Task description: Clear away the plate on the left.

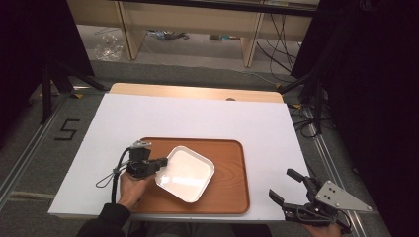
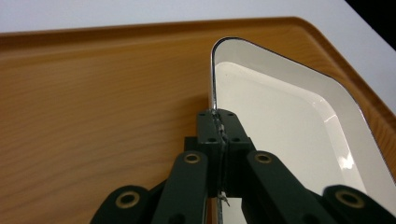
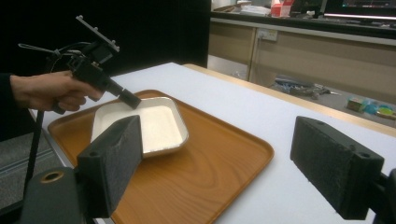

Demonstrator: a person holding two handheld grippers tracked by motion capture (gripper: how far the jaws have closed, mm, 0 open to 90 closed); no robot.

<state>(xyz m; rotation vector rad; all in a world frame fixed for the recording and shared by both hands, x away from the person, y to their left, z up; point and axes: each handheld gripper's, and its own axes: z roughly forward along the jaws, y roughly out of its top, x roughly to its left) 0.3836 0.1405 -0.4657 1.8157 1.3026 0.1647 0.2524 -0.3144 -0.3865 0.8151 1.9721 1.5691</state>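
Left hand [image 1: 129, 186] reaching in over the near-left part of the wooden tray [image 1: 232, 168], wrist low, left gripper [image 1: 159, 164] levelled toward the tray's middle. Jaws pressed together, pinching the left rim of the white square dish [image 1: 187, 173], tilted, its left edge raised off the tray floor. Off the tray's near-right corner, right gripper [image 1: 289, 187] held above the white table cover [image 1: 197, 116], jaws spread wide, gripping nothing, pointed back toward the tray.

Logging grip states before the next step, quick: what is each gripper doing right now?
Left gripper: closed on the rim of the white dish, which sits on the wooden tray.
Right gripper: open, holding nothing.
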